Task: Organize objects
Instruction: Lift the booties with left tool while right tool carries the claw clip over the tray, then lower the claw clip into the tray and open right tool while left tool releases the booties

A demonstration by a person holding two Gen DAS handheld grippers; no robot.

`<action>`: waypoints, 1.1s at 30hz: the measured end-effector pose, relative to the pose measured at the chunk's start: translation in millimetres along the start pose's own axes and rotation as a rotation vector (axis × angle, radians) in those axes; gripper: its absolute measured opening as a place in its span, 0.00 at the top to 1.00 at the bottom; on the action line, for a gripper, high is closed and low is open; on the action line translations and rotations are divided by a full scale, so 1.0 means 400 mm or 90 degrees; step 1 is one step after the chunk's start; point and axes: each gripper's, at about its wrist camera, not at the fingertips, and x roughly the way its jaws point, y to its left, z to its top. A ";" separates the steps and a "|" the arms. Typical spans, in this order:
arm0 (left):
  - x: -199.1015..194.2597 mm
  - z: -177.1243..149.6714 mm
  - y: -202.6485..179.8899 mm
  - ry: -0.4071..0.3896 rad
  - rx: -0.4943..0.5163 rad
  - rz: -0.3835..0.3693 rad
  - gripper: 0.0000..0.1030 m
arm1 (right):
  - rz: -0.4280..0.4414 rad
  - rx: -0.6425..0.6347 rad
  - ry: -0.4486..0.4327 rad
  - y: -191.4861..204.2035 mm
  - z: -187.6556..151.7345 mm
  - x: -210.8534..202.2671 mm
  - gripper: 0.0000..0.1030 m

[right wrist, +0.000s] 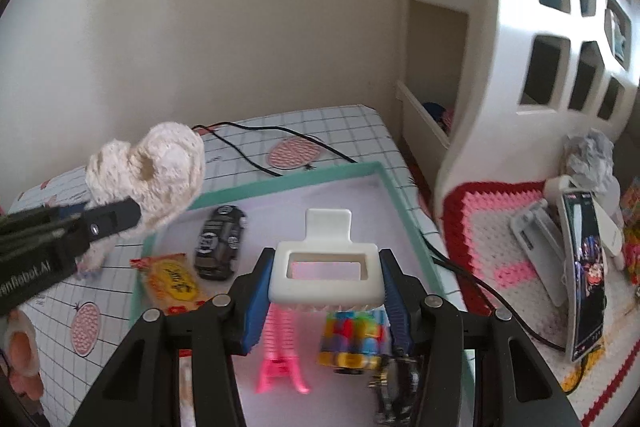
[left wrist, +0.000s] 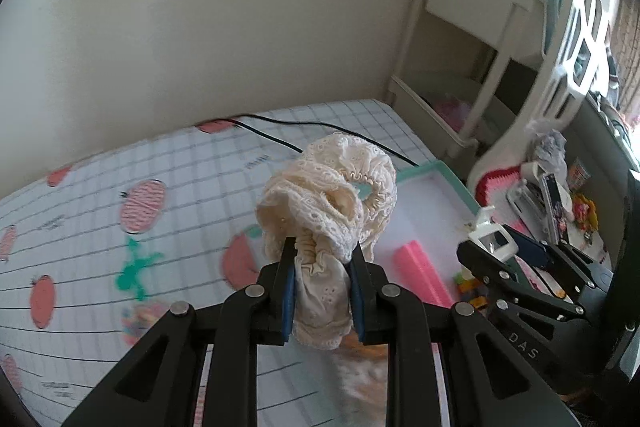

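Although well begun, not finished, judging by both wrist views. Lying in the teal-rimmed tray [right wrist: 280, 179], on its pale floor: a black toy car [right wrist: 220, 243] toward 10 o'clock, a pink comb-like piece [right wrist: 278, 347] near 6 o'clock, a colourful pack [right wrist: 354, 339] just beside it toward 5 o'clock, and below that something dark and metallic (too blurred to name). At 9 o'clock, an orange snack packet [right wrist: 172, 279] against the left rim; cannot tell whether fully inside or resting across the edge.

Two things in the air, not yet placed. Left gripper [left wrist: 323, 251]: narrowed and clamped on a cream lace scrunchie [left wrist: 332, 183], with the ruffles standing up above the pads and the lower fold hanging between them. Seen from the right wrist, hangs at about 10 o'clock from the tray, over the strawberry sheet [right wrist: 340, 131] and just outside the tray corner. Right gripper [right wrist: 326, 255]: closed to middle width on a white plastic frame [right wrist: 320, 289] with a rectangular window and a tab at 12 o'clock, held level above the tray middle, clear of the things below.

Left to do, probably: lowering both pieces into free space, most of it toward 12 and 2 o'clock of the tray. Outside it, at 3 o'clock, a phone on a stand [right wrist: 584, 275]; unclear whether part of the job.
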 end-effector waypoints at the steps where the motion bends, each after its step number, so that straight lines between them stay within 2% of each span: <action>1: 0.010 -0.001 -0.010 0.005 0.004 -0.004 0.77 | -0.001 0.004 0.001 -0.007 0.000 0.002 0.48; 12: 0.076 -0.050 -0.058 0.062 0.031 -0.033 0.77 | -0.014 0.015 0.005 -0.049 -0.007 0.041 0.48; 24: 0.083 -0.071 -0.071 0.076 0.050 -0.038 0.75 | -0.021 0.024 0.013 -0.056 -0.012 0.053 0.48; 29: 0.072 -0.068 -0.061 0.076 0.034 -0.059 0.66 | -0.020 0.033 0.016 -0.061 -0.011 0.053 0.43; 33: 0.059 -0.069 -0.055 0.071 0.038 -0.057 0.63 | -0.018 0.034 0.014 -0.060 -0.007 0.053 0.41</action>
